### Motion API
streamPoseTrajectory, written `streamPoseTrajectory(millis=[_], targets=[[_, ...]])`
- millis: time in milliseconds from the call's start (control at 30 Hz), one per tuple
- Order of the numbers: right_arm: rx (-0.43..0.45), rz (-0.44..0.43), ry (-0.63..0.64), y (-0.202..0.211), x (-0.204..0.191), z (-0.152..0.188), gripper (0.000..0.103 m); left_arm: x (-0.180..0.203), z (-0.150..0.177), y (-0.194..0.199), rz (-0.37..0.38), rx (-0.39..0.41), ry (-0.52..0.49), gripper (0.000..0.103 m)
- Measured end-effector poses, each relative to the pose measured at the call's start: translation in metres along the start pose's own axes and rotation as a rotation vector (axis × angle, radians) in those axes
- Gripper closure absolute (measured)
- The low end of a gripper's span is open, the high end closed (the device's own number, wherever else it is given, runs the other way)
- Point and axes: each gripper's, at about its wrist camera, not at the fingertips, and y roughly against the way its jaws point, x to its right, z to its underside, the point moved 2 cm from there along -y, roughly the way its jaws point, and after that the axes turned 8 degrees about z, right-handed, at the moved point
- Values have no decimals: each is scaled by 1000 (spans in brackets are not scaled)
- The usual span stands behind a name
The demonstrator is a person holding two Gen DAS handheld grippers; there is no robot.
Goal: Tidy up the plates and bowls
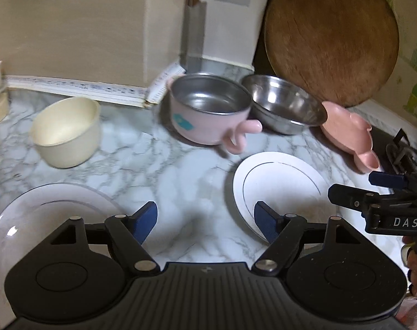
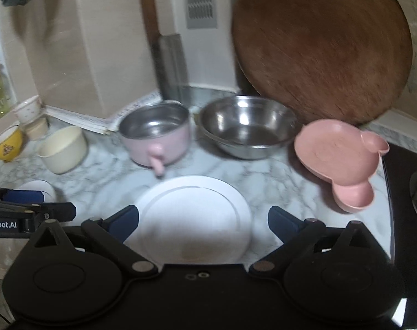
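My left gripper [image 1: 205,221] is open and empty above the marble counter, between a glass plate [image 1: 40,211] at its left and a white plate [image 1: 280,187] at its right. My right gripper [image 2: 202,221] is open and empty, hovering over the white plate [image 2: 194,217]. Behind stand a cream bowl [image 1: 66,132], a pink steel-lined bowl with a handle [image 1: 208,110], a steel bowl [image 1: 282,107] and a pink sectioned plate [image 1: 348,134]. The right view shows the same cream bowl [image 2: 63,148], pink bowl [image 2: 156,134], steel bowl [image 2: 247,126] and pink plate [image 2: 340,159].
A round wooden board [image 2: 321,46] leans on the back wall behind the steel bowl. A cleaver [image 2: 169,66] hangs at the wall. Small cups [image 2: 7,143] stand at the far left. A black stove [image 2: 412,192] borders the counter at the right.
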Motion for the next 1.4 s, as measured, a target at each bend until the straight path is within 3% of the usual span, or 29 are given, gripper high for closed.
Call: streamPoseTrajectory(millis=[267, 733, 967, 1067, 1400], targets=[[-85, -36, -21, -39, 23, 6, 8, 9, -4, -45, 21, -73, 11, 26], [-168, -117, -36, -68, 31, 3, 37, 17, -11, -78, 44, -117, 48, 28], [-188, -132, -48, -73, 32, 3, 53, 19, -14, -81, 84, -120, 68, 71], [-190, -128, -53, -74, 33, 4, 58, 16, -15, -82, 97, -125, 99, 79], [-197, -109, -89, -73, 37, 4, 68, 12, -14, -81, 96, -115, 122, 84]])
